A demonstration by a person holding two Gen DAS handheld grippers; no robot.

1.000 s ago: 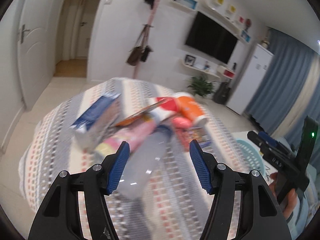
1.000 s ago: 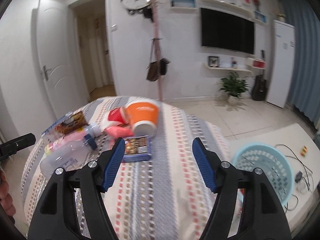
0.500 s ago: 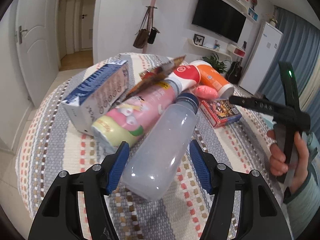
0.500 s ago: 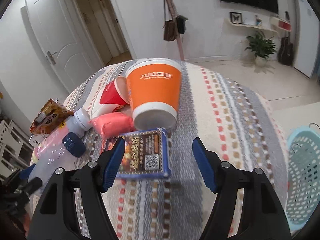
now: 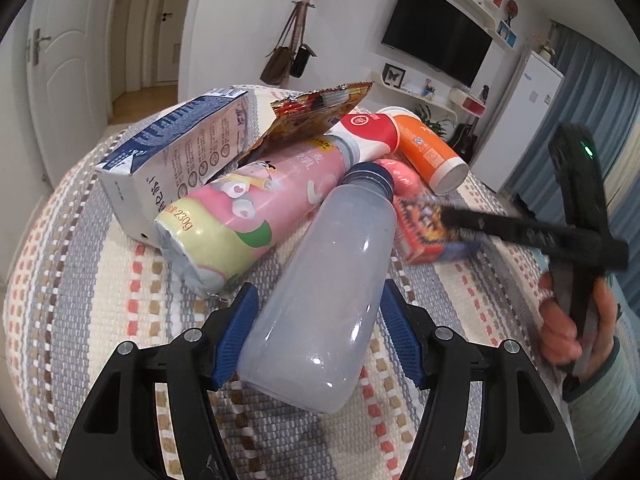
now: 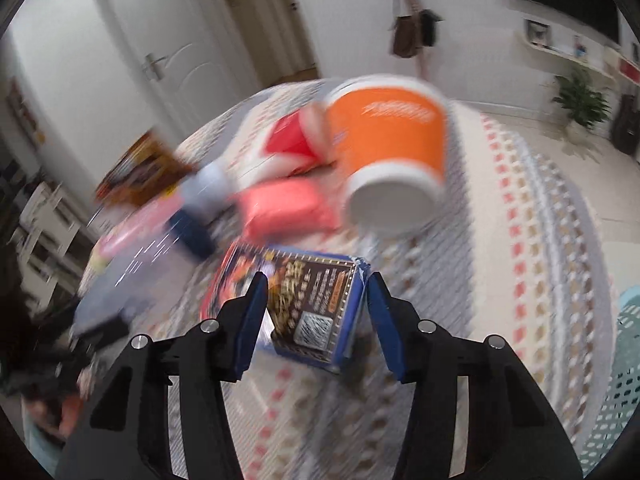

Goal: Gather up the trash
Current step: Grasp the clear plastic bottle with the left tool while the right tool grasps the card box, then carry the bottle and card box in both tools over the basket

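Blue-padded, your left gripper has its jaws spread around the cloudy bottle; your right gripper has its jaws spread around the snack box

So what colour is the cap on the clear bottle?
Dark blue. The cap on the clear bottle shows best in the left wrist view.

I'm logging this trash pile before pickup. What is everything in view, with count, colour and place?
Frosted clear plastic bottle: one, blue cap, lying between the left fingers.
Pink labelled bottle: one, beside it.
Blue-and-white milk carton: one, far left.
Orange foil snack wrapper: one, atop the pile.
Red-and-white cup: one, on its side.
Orange paper cup: one, tipped over.
Pink soft packet: one, centre.
Blue-edged printed box: one, between the right fingers.
Striped woven tablecloth: one.
Teal plastic basket: one, right edge.
Left hand-held gripper: open.
Right hand-held gripper: open.
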